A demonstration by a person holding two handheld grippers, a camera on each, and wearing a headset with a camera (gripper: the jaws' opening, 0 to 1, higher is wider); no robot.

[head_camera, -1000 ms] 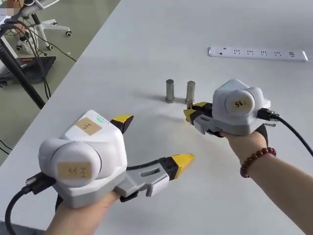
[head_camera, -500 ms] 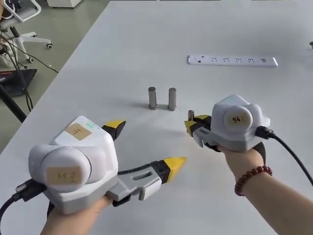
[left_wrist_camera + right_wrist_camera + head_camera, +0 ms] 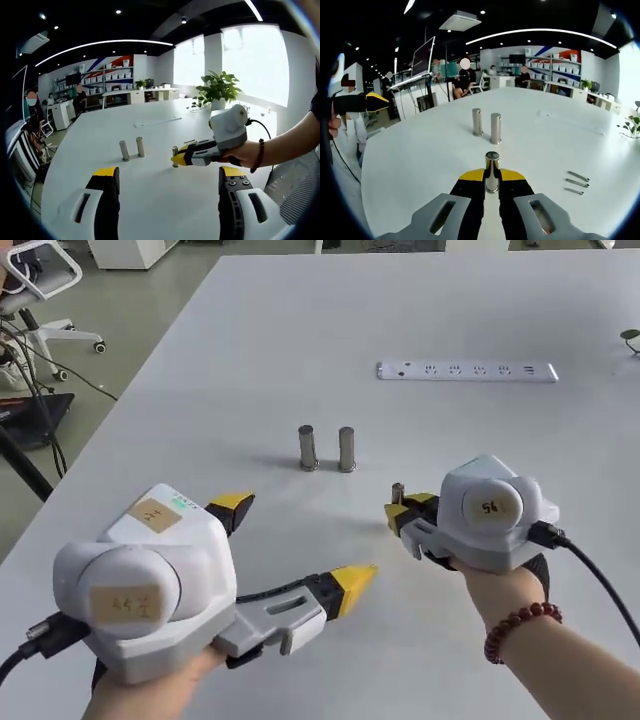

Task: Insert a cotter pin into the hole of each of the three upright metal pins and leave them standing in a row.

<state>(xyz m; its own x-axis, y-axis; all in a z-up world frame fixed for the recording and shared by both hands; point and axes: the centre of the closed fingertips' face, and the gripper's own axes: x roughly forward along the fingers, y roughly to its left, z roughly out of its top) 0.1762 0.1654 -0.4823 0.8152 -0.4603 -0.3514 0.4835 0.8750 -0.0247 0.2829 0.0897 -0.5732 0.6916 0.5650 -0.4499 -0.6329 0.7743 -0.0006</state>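
Three metal pins to deal with. Two standing pins (image 3: 307, 447) upright on the table (image 3: 250, 360), just beside each other, apart from both tools, with a power strip (image 3: 466, 371) well beyond at 12 o'clock. Third pin (image 3: 397, 493) pinched low on its shaft between the narrowed jaws of the right tool (image 3: 400, 512), long axis upright, top end clear above the yellow tips.

Looking along the right tool: standing pins at 12 o'clock, some way ahead. Three cotter pins (image 3: 577, 183) at 4 o'clock, lying flat and roughly parallel on the table, long axes crosswise to the upright shaft.

Left tool (image 3: 293, 540) spread wide and holding nothing, hovering at 7 o'clock of the head view, aimed toward the right tool and its pin.

Cross-hole in the held pin too small to make out here, so no telling which way it faces.

Judging by the layout: right hand nearer to the cotter pins but occupied, left hand free but on the far side. Likely calls for a reach across by the left tool, then a level feed into the shaft held steady by the right.
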